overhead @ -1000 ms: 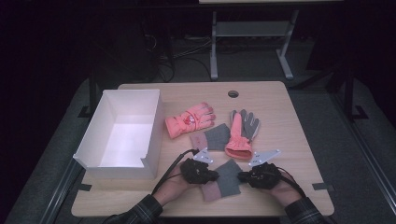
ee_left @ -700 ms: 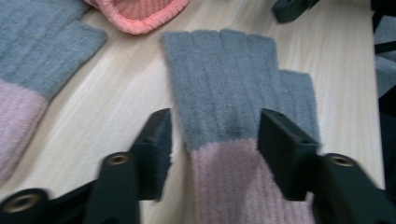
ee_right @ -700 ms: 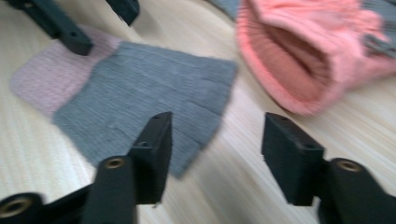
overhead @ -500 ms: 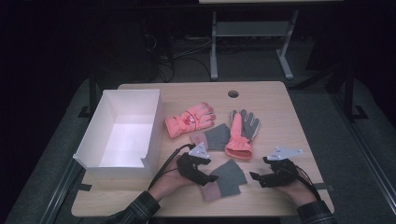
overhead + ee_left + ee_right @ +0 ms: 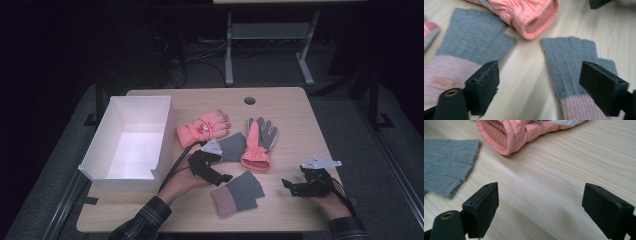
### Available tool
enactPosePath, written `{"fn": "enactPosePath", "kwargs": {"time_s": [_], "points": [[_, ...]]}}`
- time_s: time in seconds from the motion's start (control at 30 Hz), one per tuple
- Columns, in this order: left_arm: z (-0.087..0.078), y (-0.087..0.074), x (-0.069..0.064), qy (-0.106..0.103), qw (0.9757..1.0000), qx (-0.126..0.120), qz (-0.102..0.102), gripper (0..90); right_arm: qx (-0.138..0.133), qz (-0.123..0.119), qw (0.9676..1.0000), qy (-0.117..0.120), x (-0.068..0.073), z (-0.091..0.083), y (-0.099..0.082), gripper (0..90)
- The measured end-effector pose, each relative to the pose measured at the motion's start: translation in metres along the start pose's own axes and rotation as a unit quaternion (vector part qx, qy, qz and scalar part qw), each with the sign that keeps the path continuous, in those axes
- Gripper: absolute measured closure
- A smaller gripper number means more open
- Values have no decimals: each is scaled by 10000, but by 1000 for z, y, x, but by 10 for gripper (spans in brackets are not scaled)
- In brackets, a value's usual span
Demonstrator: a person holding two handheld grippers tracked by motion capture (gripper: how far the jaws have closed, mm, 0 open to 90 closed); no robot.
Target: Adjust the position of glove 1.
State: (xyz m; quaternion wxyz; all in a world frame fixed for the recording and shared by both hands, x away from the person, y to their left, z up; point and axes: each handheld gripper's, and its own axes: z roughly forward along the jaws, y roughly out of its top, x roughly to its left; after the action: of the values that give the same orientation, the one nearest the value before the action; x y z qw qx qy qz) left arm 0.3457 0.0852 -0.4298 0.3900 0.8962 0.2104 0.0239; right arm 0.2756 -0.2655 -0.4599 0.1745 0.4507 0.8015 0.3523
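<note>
Both hand-held grippers, left (image 5: 226,177) and right (image 5: 286,184), just released, flank the grey mitten (image 5: 237,192).

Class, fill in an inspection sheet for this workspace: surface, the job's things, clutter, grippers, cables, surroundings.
Surface: wooden table, round hole near far edge.
Job's things: near fingerless glove flat between the hands; second fingerless glove beside the left gripper.
Clutter: two pink ski gloves; white box, nothing seen inside.
Grippers: left gripper and right gripper open, jaws just opened, nothing between them.
Cables: black cable trails from the left gripper.
Surroundings: dark floor, metal stand behind.
</note>
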Motion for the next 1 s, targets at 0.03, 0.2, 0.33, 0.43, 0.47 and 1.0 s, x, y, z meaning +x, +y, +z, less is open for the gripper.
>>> {"fn": "enactPosePath", "kwargs": {"time_s": [0.03, 0.2, 0.33, 0.43, 0.47, 1.0], "points": [[0, 2, 3, 49, 10000, -9, 10, 179, 7, -5, 10000, -10, -1, 0, 0, 136], [-2, 13, 16, 187, 9998, 58, -95, 264, -6, 7, 10000, -84, -3, -2, -1, 140], [-3, 23, 25, 449, 9989, 148, -81, 476, -23, 7, 10000, -83, -3, -2, -1, 140], [1, 30, 32, 629, 9978, 166, -138, 660, -22, 11, 10000, -71, -3, -2, -1, 142], [3, 33, 35, 662, 9974, 250, -131, 720, -47, 9, 10000, -75, -4, -2, -1, 143], [41, 38, 74, 1425, 9864, 586, -565, 894, -62, 0, 10000, -31, -5, -2, -1, 146]]}}
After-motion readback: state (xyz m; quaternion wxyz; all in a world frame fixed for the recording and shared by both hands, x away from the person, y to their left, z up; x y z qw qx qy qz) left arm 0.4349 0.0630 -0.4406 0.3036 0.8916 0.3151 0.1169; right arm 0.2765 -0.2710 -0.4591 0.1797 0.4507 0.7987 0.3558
